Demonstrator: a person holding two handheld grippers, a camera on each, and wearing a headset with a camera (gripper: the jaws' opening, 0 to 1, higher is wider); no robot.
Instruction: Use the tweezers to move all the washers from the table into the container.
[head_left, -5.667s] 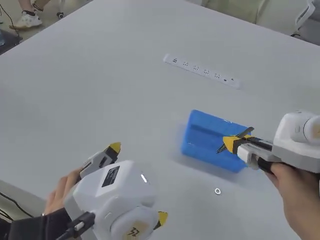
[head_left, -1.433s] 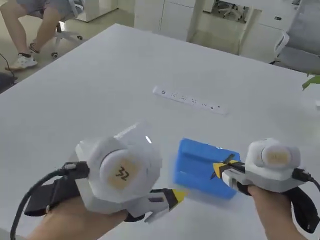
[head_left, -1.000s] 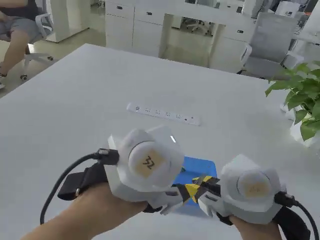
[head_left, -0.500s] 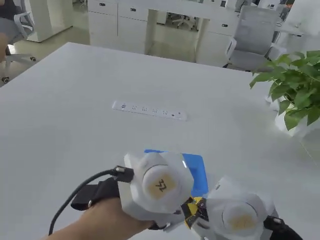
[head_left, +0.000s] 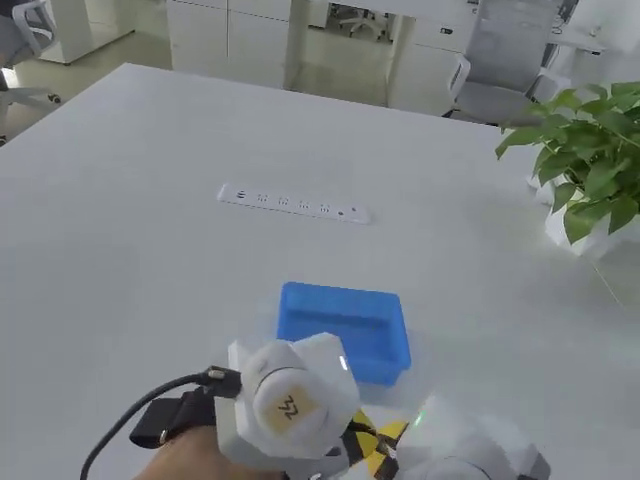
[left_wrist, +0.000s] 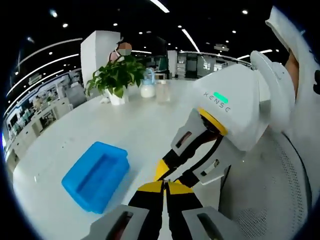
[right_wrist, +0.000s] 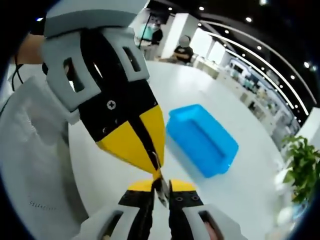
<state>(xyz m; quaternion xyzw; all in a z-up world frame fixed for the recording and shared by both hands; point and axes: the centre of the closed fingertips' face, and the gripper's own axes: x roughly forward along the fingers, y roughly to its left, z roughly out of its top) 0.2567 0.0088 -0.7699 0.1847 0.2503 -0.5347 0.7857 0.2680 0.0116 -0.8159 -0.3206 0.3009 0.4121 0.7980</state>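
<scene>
The right gripper (right_wrist: 161, 186) is pinching the tweezers (right_wrist: 162, 194), a slim dark blade that is showing between its yellow tips. In the right gripper view the left gripper (right_wrist: 156, 169) is coming in from 11 o'clock. Its jaws are pressing together, and its point is meeting the top of the tweezers just above the right tips. I cannot tell whether it is gripping the blade or only touching it. In the left gripper view the two pairs of yellow tips are sitting tip to tip, and the right gripper's white body is taking up the side from 1 to 4 o'clock.

The blue container (right_wrist: 212, 155) is lying on the white table (head_left: 150, 200) apart from both grippers. It is at 2 o'clock from the tips in the right gripper view and at 8 o'clock in the left gripper view. In the head view it is sitting just beyond the grippers toward 12 o'clock. The left gripper's round white housing is covering part of its near left corner and hiding most of the jaws.

Farther out at 12 o'clock in the head view, a white power strip (head_left: 293, 203) is lying flat, well apart from the container. A potted plant (head_left: 590, 160) is standing at 2 o'clock by the table's edge. A black cable (head_left: 135, 425) is trailing from the left gripper toward 8 o'clock.
</scene>
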